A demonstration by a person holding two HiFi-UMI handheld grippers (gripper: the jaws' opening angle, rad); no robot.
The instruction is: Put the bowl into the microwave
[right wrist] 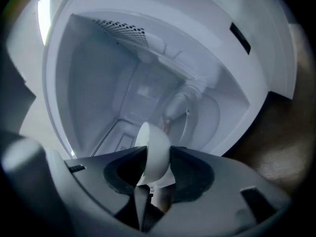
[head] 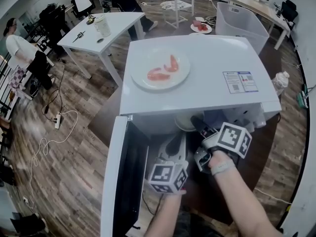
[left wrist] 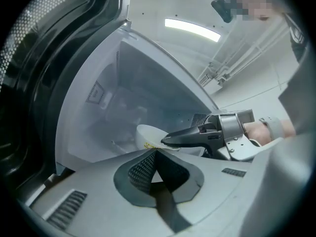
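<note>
The white microwave (head: 207, 83) stands with its door (head: 123, 181) swung open to the left. My right gripper (head: 196, 124) is shut on the rim of a white bowl (head: 184, 122) and holds it at the mouth of the cavity. In the right gripper view the bowl (right wrist: 155, 149) sits edge-on between the jaws, with the turntable (right wrist: 207, 115) beyond it. The left gripper view shows the bowl (left wrist: 146, 134) under the right gripper's (left wrist: 170, 139) dark fingers. My left gripper (head: 174, 144) hovers just below the opening, jaws shut with nothing in them.
A white plate with shrimp (head: 160, 70) lies on top of the microwave, next to a printed label (head: 240, 81). A white table (head: 101, 31) and a clear bin (head: 242, 19) stand behind. People stand at the far left. Cables trail over the wooden floor (head: 54, 127).
</note>
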